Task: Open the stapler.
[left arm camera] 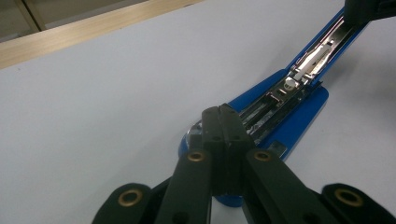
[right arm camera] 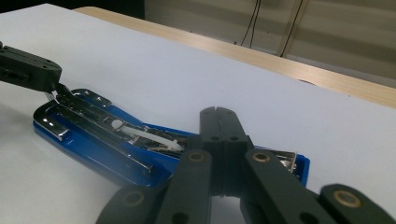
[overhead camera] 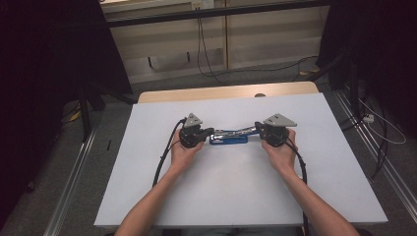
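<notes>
At the middle of the white table (overhead camera: pixel 226 187), a blue stapler (overhead camera: pixel 228 136) lies opened out between the two grippers. In the high view the left gripper (overhead camera: pixel 209 132) meets its left end and the right gripper (overhead camera: pixel 256 129) meets the raised top arm at the right; contact cannot be judged from there.

The left gripper view gives the detail: its jaws are pressed together, tips resting on the stapler (left arm camera: pixel 280 121) at the metal end of the base. The top arm rises to the upper right, magazine channel and pale pusher exposed, its far end under the other gripper.

In the right gripper view the jaws are likewise pressed together with nothing between them, over the near end of the stapler (right arm camera: pixel 100 140). The left gripper (right arm camera: pixel 58 86) touches the far chrome end.
</notes>
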{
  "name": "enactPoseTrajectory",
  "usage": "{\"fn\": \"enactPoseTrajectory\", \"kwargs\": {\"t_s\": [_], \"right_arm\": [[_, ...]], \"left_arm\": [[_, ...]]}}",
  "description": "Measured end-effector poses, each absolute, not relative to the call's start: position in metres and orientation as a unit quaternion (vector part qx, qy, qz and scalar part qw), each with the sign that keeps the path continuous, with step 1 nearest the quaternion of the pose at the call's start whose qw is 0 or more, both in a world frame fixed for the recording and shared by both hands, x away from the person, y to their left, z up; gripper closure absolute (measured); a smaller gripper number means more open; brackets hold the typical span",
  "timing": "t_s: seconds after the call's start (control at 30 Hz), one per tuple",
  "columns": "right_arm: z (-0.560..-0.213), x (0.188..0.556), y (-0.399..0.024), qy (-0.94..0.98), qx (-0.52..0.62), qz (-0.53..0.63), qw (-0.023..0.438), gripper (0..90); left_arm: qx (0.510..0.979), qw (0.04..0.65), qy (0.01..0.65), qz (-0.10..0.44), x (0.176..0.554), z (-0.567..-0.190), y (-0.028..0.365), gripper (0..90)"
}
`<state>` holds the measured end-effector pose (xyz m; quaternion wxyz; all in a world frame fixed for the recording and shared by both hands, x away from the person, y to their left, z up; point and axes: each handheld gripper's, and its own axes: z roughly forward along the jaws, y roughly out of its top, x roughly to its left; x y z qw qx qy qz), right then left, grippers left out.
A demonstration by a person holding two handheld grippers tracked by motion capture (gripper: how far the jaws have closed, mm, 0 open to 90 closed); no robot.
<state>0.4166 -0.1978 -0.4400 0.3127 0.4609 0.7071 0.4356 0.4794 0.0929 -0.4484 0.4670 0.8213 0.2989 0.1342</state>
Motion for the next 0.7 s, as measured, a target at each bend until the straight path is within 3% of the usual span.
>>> {"fn": "enactPoseTrajectory", "kwargs": {"t_s": [0.7], "right_arm": [[-0.4459,0.4187,-0.2036,0.722,0.470,0.407,0.302,90.0]], "left_arm": [[0.821,0.467,0.299,0.134,0.4798,-0.4484,0.0932,90.0]]}}
